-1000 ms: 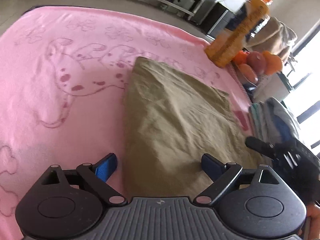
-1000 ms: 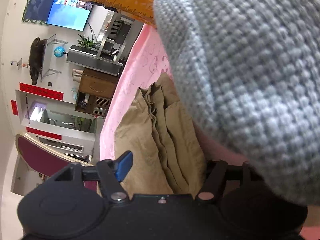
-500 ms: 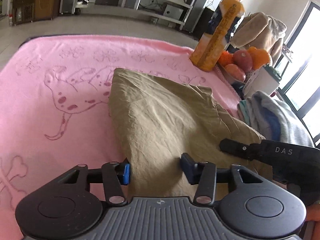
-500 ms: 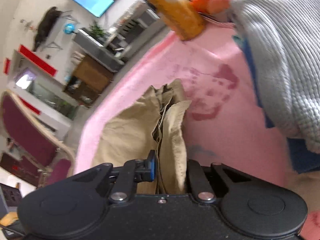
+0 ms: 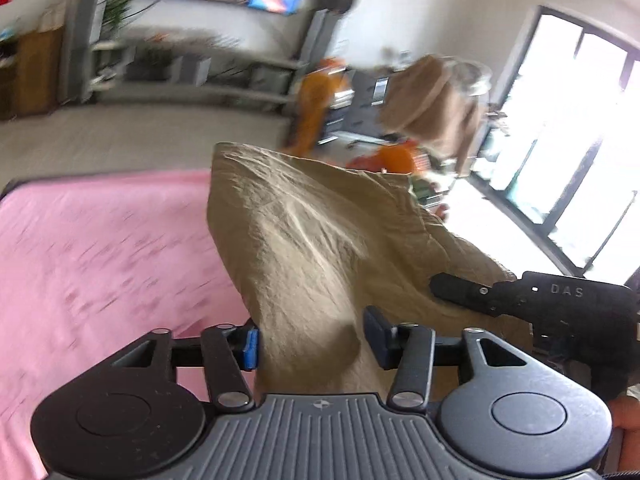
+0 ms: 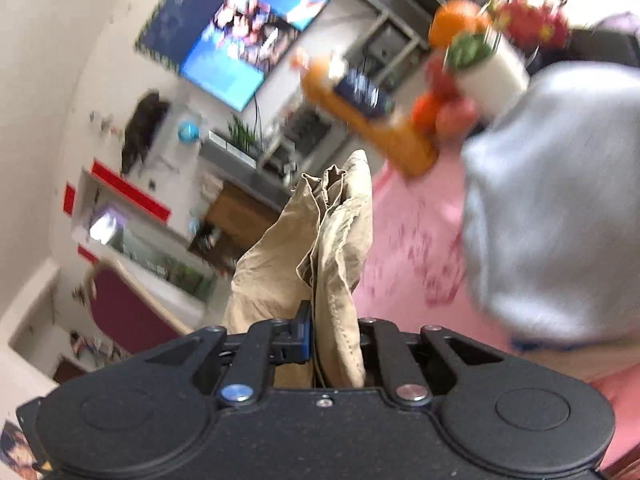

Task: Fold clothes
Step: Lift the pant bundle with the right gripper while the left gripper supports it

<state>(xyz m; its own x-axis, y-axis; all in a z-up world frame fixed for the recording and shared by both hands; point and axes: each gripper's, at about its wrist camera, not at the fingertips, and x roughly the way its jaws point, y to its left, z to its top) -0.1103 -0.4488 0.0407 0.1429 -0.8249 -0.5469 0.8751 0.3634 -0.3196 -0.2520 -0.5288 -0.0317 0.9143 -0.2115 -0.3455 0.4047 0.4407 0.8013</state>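
Note:
A folded khaki garment (image 5: 316, 240) is lifted off the pink blanket (image 5: 100, 248). My left gripper (image 5: 310, 340) is shut on its near edge, the cloth bunched between the blue pads. My right gripper (image 6: 332, 340) is shut on the layered side edge of the same garment (image 6: 336, 240). The right gripper also shows in the left wrist view (image 5: 532, 300), at the garment's right side. Both views are blurred by motion.
A grey knit garment (image 6: 560, 200) lies on the blanket (image 6: 408, 248) to the right. An orange juice bottle (image 6: 368, 116), fruit (image 6: 440, 108) and a white pot (image 6: 492, 72) stand at the blanket's far right corner.
Both grippers closed on the khaki garment and raised it off the blanket. The cameras tilted up, so the room now fills the upper view.

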